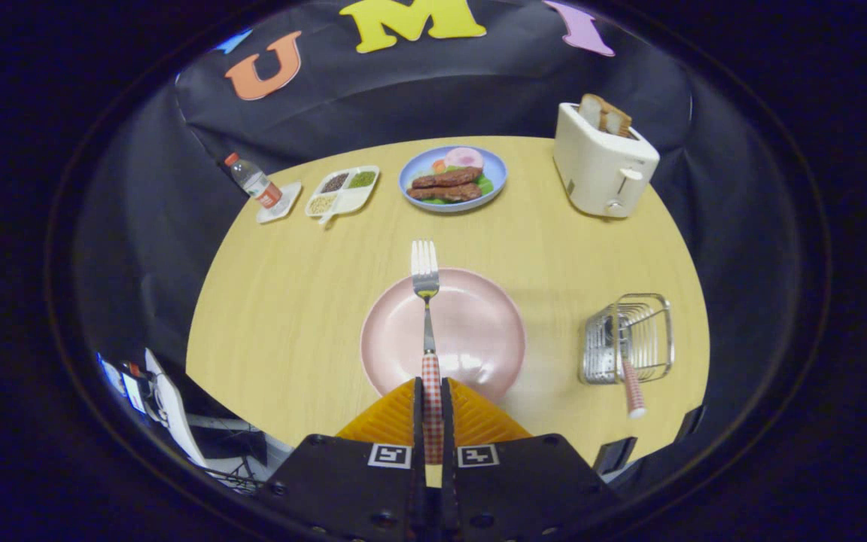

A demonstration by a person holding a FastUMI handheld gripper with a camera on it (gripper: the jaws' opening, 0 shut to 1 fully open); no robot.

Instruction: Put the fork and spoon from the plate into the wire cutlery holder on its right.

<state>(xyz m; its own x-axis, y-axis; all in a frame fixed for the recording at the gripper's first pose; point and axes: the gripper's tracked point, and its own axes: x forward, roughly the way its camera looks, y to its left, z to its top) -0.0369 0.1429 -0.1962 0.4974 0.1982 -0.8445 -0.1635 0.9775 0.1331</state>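
Observation:
My gripper (pixel 431 391) is shut on the red-and-white checked handle of a fork (pixel 426 301). The fork points straight ahead from the fingers, its metal tines reaching past the far rim of the pink plate (pixel 479 331), and it looks lifted above the plate. To the right of the plate stands the wire cutlery holder (pixel 628 339). A utensil with the same checked handle (pixel 632 388) rests in the holder, its handle sticking out toward me; its head is hidden among the wires.
A white toaster (pixel 603 162) with bread stands at the back right of the round wooden table (pixel 283 301). A blue plate of food (pixel 452 179), a divided white dish (pixel 343 190) and a small bottle (pixel 253 181) line the far side.

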